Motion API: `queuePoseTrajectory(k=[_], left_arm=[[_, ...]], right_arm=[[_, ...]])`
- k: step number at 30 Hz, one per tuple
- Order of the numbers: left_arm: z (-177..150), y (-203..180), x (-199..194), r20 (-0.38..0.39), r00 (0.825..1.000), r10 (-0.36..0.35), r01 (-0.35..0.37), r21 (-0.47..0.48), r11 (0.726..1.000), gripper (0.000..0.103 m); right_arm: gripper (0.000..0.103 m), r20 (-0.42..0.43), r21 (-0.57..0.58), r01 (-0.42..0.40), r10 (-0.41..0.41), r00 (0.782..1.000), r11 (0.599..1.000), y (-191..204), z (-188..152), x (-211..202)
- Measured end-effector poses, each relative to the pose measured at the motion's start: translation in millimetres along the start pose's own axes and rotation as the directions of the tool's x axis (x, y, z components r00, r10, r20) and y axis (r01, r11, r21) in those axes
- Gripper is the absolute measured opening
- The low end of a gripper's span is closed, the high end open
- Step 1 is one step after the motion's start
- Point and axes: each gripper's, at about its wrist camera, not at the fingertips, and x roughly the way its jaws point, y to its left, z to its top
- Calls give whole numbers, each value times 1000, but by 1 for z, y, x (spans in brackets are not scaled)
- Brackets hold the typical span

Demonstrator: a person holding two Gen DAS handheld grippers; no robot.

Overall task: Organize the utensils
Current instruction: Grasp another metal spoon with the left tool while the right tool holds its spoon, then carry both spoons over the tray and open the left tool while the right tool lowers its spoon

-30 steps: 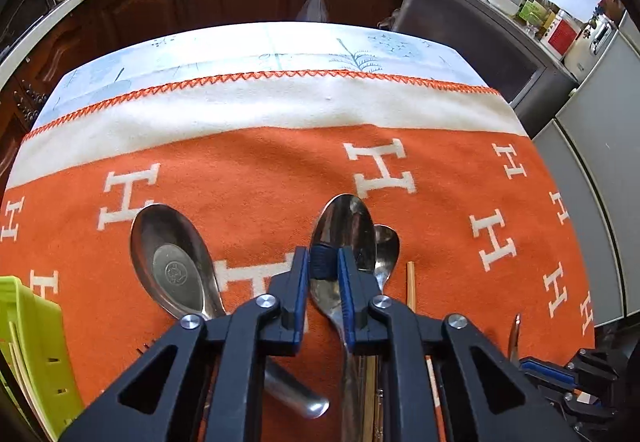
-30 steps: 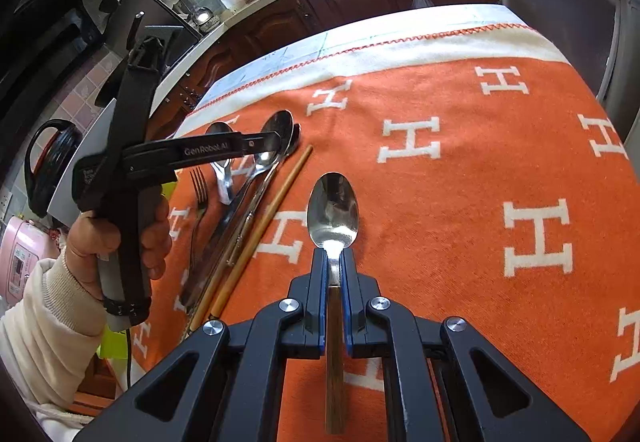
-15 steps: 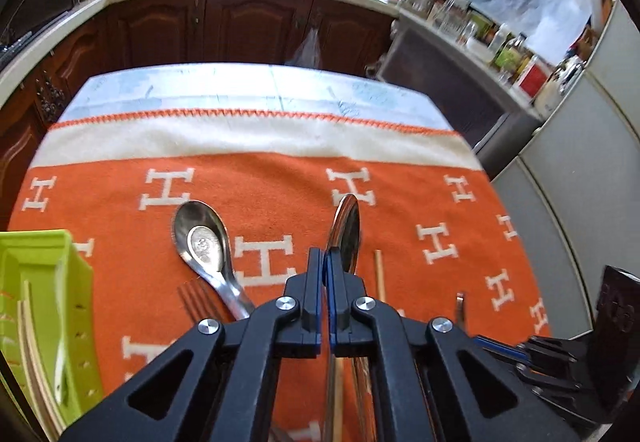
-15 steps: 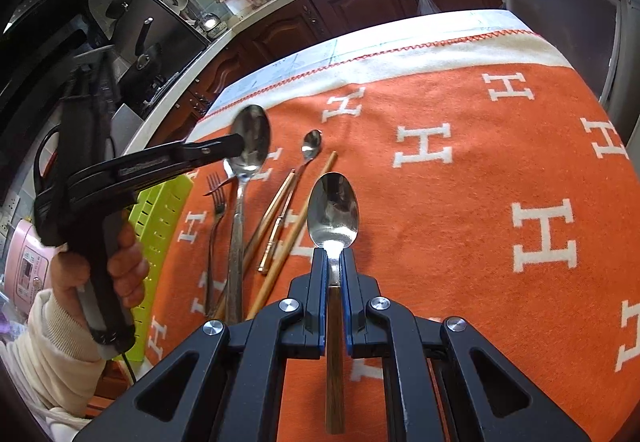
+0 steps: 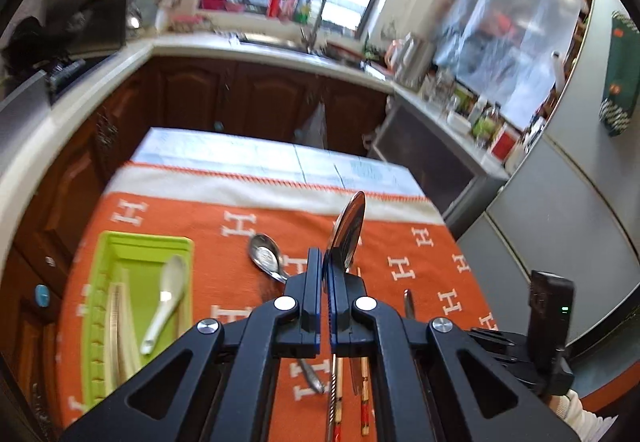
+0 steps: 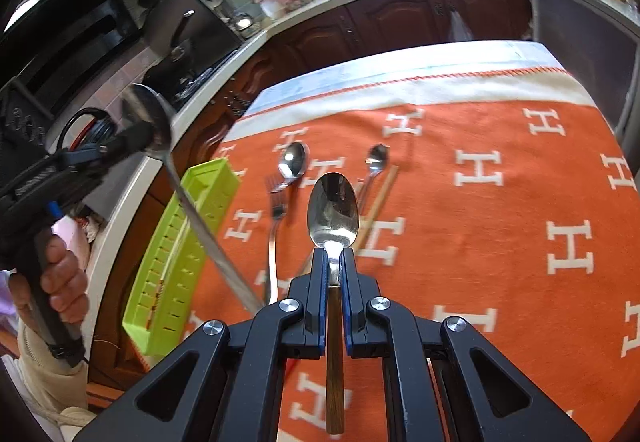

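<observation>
My left gripper (image 5: 324, 266) is shut on a long steel spoon (image 5: 349, 228), held in the air above the orange cloth. In the right wrist view the left gripper (image 6: 138, 134) is raised at the far left, and that long spoon (image 6: 147, 110) slants over the green tray (image 6: 208, 170). My right gripper (image 6: 333, 262) is shut on the neck of a brown-handled spoon (image 6: 332, 208), held above the cloth. The green tray (image 5: 144, 239) holds a white ceramic spoon (image 5: 165, 300) and chopsticks.
On the orange cloth (image 6: 500, 242) lie a fork (image 6: 276, 212), a steel spoon (image 6: 294, 162), a small spoon (image 6: 377, 159) and a chopstick (image 6: 380, 198). A person's hand (image 6: 60, 282) grips the left tool. Kitchen counters ring the table.
The left gripper closed on the long spoon, lifted it off the cloth and carried it up and to the left toward the tray. The right gripper rose a little with its spoon.
</observation>
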Motion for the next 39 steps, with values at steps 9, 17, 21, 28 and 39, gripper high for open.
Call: queuePoseTrajectory(k=[9, 17, 21, 28, 39], left_arm=[[-2, 27, -99, 83, 985, 148, -149, 0, 989, 0], [-28, 62, -132, 45, 927, 372, -373, 13, 928, 0], [-40, 75, -126, -4, 898, 441, -440, 54, 896, 0], [-48, 82, -94, -78, 877, 474, -464, 118, 878, 0], [-53, 114, -32, -152, 881, 447, -436, 105, 894, 0]], right_arm=[[6, -11, -103, -81, 80, 997, 991, 78, 2, -5], [6, -50, -135, -168, 162, 985, 977, 152, 10, 12], [6, -87, -91, -195, 187, 978, 977, 175, 14, 33], [6, -131, 15, -207, 207, 970, 978, 200, 31, 79], [6, -179, 145, -153, 178, 968, 977, 206, 39, 146]])
